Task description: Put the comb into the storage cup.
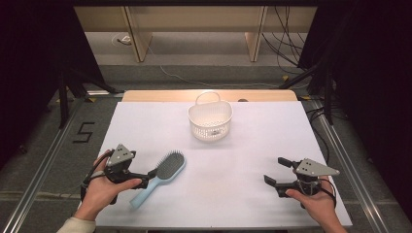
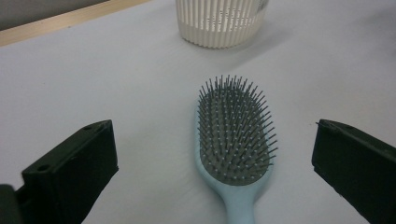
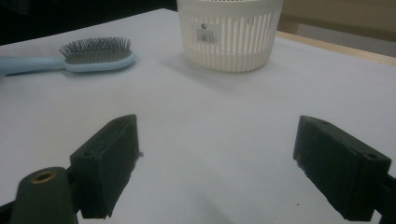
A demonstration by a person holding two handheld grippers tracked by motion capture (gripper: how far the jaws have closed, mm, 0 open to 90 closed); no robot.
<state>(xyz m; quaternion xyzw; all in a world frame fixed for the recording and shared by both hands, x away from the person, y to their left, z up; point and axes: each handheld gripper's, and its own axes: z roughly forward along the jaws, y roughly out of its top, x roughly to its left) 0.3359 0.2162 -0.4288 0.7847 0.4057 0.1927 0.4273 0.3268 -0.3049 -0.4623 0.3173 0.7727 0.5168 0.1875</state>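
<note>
I start with the counter [image 1: 252,194], a broad white sheet over a wooden top whose far edge shows as a tan strip. It carries very little, so I read it as a plain staging area with room for both of my tools to work.

Next down in size is the white slotted basket [image 1: 210,120], upright near the far middle of the counter with its loop handle raised. It stands open-topped and well apart from everything else, which I judge makes it a likely drop point.

The light blue hairbrush [image 1: 162,177] lies flat on the counter at the near left, bristles up, its head angled toward the basket and its handle running back toward my left side. Lying that way, the slim handle is the easy part to pinch, and it is the end nearest me.

My left hand-held gripper [image 1: 150,177] hovers just over that handle end. In the left gripper view its jaws are spread wide on either side of the brush, and nothing touches the pads, so the brush rests on the counter by its own weight.

My right hand-held gripper [image 1: 276,171] waits at the near right, well apart from the brush, jaws also spread with only bare counter between them. I judge it is parked clear so the left side can work.
</note>
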